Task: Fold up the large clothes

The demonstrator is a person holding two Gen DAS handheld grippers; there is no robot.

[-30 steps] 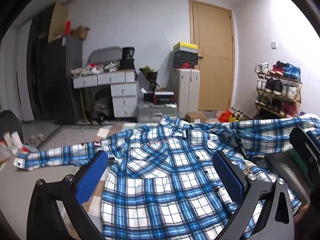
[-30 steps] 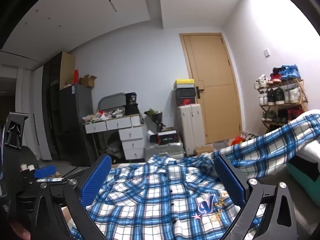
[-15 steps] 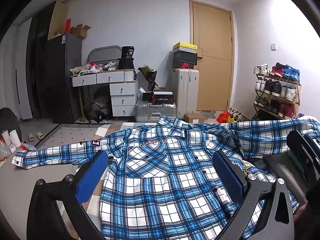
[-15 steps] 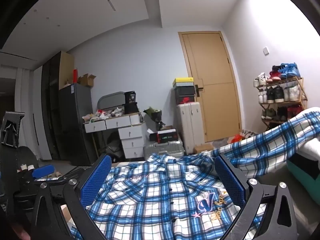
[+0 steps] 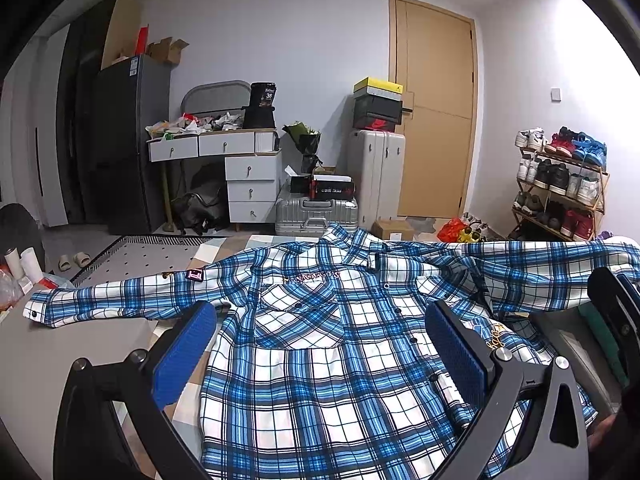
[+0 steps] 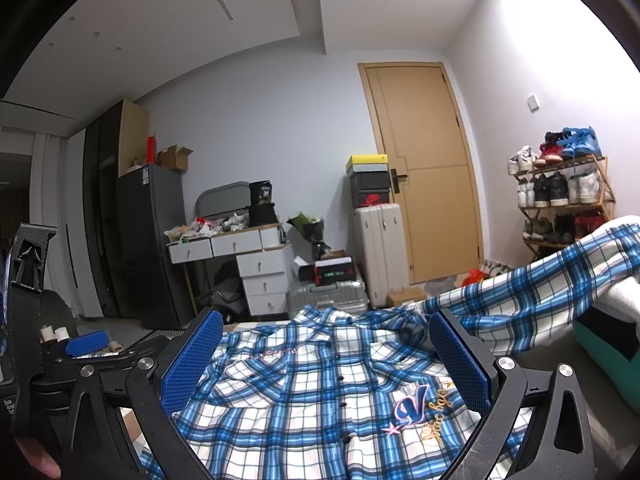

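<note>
Spread flat, front up and buttoned, on the grey table (image 5: 80,344): the plaid shirt (image 5: 336,360), soft, light, floppy (likely to sag and crease wherever lifted, by the look of it). Collar pointing away toward the door, hem nearest; long axis across, cuff to cuff, with the left sleeve (image 5: 120,300) stretched out flat and the right sleeve (image 6: 540,292) draped up over a white bundle. Best taken at a shoulder seam and hem edge. Above the cloth, the left gripper (image 5: 320,344) and right gripper (image 6: 326,356), both spread wide, pinching nothing.
</note>
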